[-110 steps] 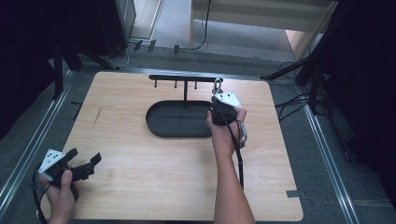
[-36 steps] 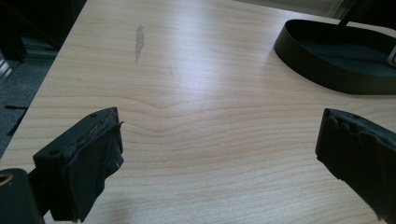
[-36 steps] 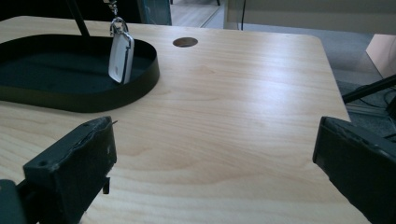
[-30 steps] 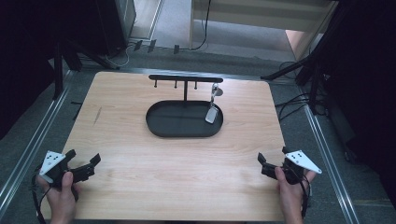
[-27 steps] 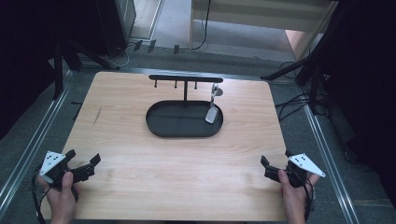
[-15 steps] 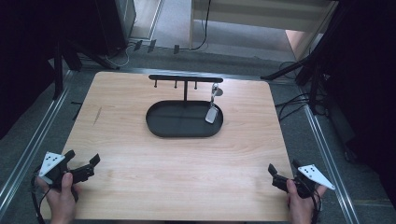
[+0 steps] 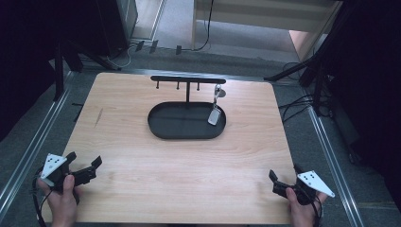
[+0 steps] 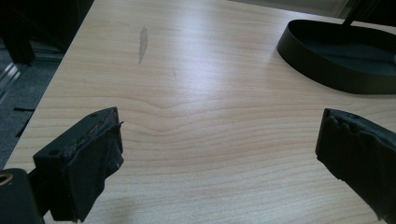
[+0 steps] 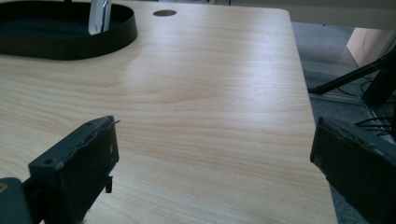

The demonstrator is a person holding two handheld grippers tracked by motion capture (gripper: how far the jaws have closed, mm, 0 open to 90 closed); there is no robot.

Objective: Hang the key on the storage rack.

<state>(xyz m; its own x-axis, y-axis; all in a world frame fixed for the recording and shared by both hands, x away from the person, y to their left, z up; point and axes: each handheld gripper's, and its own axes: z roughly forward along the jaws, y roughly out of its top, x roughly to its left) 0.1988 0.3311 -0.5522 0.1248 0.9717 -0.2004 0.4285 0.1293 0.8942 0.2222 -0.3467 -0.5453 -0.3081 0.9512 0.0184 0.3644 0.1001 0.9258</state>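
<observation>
So the left gripper (image 7: pixel 86 166) is held low at the near left corner of the wooden table (image 7: pixel 189 156), jaws spread wide with nothing between them, just bare wood seen past the pads in the left gripper view. The right gripper (image 7: pixel 283 176) is parked at the near right corner, right by the table edge, jaws also spread wide and empty. Each one is gripped by a hand, the left hand (image 7: pixel 61 198) and the right hand (image 7: pixel 302 213), coming in from the bottom. Further out, well apart from both, a black oval tray (image 7: pixel 163 130) is set toward the far middle of the table, with a black T-shaped hook rack (image 7: pixel 187 80) standing at its back. A small silvery tag (image 7: pixel 214 116) is hung from the rack's right end and dangles over the tray's right side.
</observation>
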